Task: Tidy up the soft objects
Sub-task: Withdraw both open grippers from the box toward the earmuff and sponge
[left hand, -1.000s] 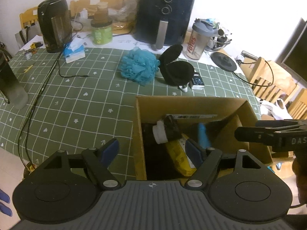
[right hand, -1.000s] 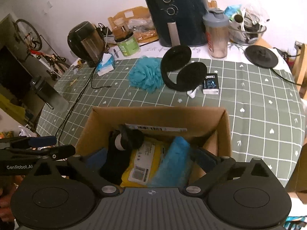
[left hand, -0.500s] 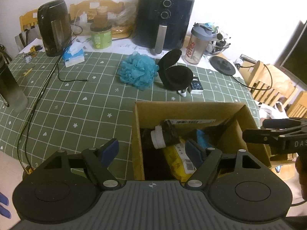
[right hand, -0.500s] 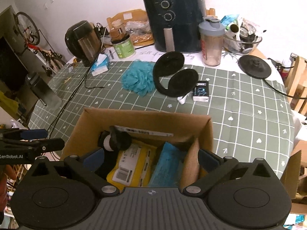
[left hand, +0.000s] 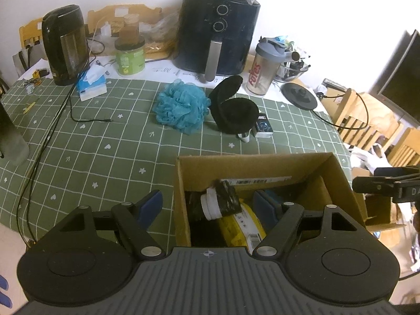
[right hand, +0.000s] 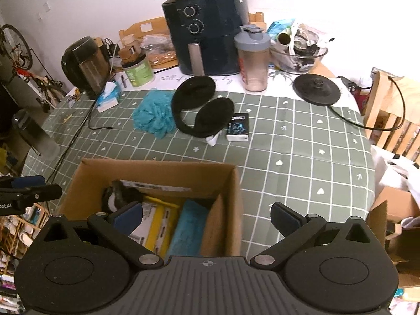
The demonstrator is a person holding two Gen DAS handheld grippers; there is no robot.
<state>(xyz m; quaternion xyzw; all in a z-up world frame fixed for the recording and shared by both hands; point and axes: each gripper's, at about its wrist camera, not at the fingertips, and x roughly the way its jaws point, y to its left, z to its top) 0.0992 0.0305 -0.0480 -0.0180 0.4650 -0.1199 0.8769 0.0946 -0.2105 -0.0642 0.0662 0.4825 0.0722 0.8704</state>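
Left wrist view first: my left gripper hangs with its jaws spread wide and nothing between them, one blue pad over the green checked tablecloth, the other over the cardboard box. The box sits at six o'clock, right under me, open at the top. Inside I see a black roll with a white cap, a yellow packet below it and a strip of blue at the right. Up at twelve o'clock the teal bath pouf lies on the cloth, and touching it at one o'clock are the black earmuffs, one cup tipped up. A small dark carton sits just beside the earmuffs. At the far edge stand the air fryer, a kettle at ten o'clock and a shaker bottle. My right gripper pokes in at three o'clock.

Right wrist view now: my right gripper is also spread apart and holding nothing, its left pad above the cardboard box, its right pad over the cloth. In the box a teal towel lies against the right wall, the yellow packet beside it. The teal bath pouf rests at eleven o'clock, the black earmuffs at twelve, touching it. My left gripper shows at nine o'clock.
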